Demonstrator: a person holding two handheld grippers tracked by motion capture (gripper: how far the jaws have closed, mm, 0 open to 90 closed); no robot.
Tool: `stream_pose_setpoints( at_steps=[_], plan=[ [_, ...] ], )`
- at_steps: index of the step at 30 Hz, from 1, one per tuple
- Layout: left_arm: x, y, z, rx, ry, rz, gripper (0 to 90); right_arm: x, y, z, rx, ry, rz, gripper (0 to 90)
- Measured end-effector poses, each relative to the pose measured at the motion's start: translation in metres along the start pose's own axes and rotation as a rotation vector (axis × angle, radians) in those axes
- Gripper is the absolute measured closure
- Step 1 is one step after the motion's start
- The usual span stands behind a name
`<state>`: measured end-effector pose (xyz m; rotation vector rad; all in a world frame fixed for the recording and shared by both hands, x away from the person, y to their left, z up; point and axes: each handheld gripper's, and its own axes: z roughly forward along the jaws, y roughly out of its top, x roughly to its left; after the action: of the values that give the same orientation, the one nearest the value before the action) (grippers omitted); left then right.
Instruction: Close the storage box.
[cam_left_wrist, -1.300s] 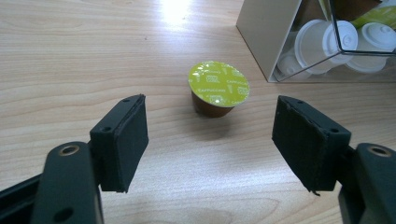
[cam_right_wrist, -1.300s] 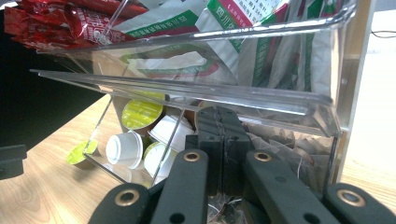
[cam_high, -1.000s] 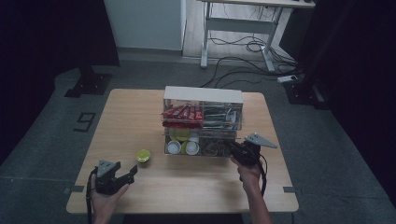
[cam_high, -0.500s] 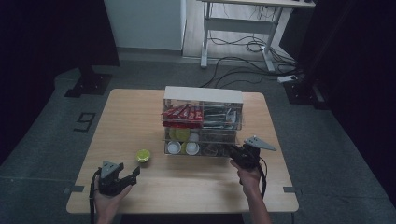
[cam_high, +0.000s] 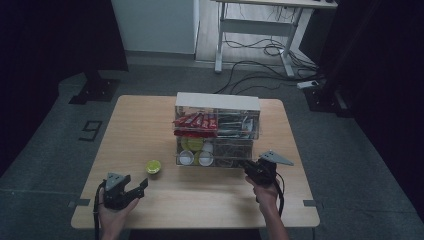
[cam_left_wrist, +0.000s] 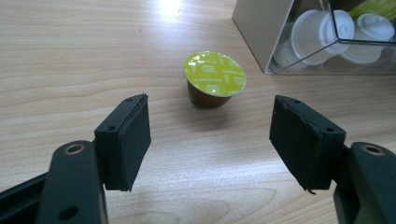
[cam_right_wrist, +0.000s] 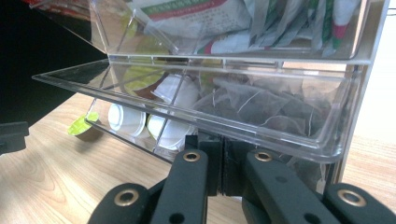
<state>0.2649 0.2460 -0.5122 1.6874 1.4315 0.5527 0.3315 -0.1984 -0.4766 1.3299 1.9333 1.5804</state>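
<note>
A clear organiser (cam_high: 217, 129) with a white top stands at the middle of the wooden bench (cam_high: 150, 120), and everything else is placed here relative to it. Its upper tier holds red packets (cam_high: 195, 121) on its left half and pale sachets (cam_high: 235, 121) on its right half. The lower tier holds white-lidded capsules (cam_high: 195, 157) and yellow-green ones on the left, and tea bags (cam_right_wrist: 261, 105) on the right.

A single capsule with a yellow-green lid (cam_left_wrist: 215, 73) stands upright on the bench just off the organiser's lower left corner, apart from its wall; the high view shows it (cam_high: 153, 167) between the organiser and the left hand.

The left tongs (cam_left_wrist: 212, 135) sit on the person's side of that capsule, to the left of the organiser, held in the left hand (cam_high: 114, 212). Their jaws are spread wide with nothing between them, and the capsule lies beyond the gap, untouched.

The right tongs (cam_right_wrist: 223, 163) are at the organiser's lower right front, under the tilted clear flap (cam_right_wrist: 187, 107) of the lower tier. Their jaws are brought together; whether they pinch the clear edge there cannot be told. The right hand (cam_high: 265, 192) holds them from the near side.
</note>
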Motion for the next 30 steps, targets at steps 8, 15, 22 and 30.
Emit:
stream_pose_setpoints(
  at_steps=[8,15,22,30],
  plan=[
    [-0.001,0.0,0.001,0.006,-0.004,0.005,29.5,0.004,-0.008,-0.003,0.012,-0.001,-0.002,88.0],
    [0.0,0.0,0.001,0.007,-0.004,0.006,29.5,0.005,-0.016,-0.005,0.029,-0.005,0.001,88.0],
    [0.002,-0.001,0.001,0.015,-0.003,0.004,29.4,0.004,-0.022,-0.005,0.04,-0.012,0.009,87.4],
    [0.001,-0.002,0.003,0.025,-0.005,0.005,29.4,0.004,-0.028,-0.004,0.075,-0.012,0.014,87.3]
  ],
)
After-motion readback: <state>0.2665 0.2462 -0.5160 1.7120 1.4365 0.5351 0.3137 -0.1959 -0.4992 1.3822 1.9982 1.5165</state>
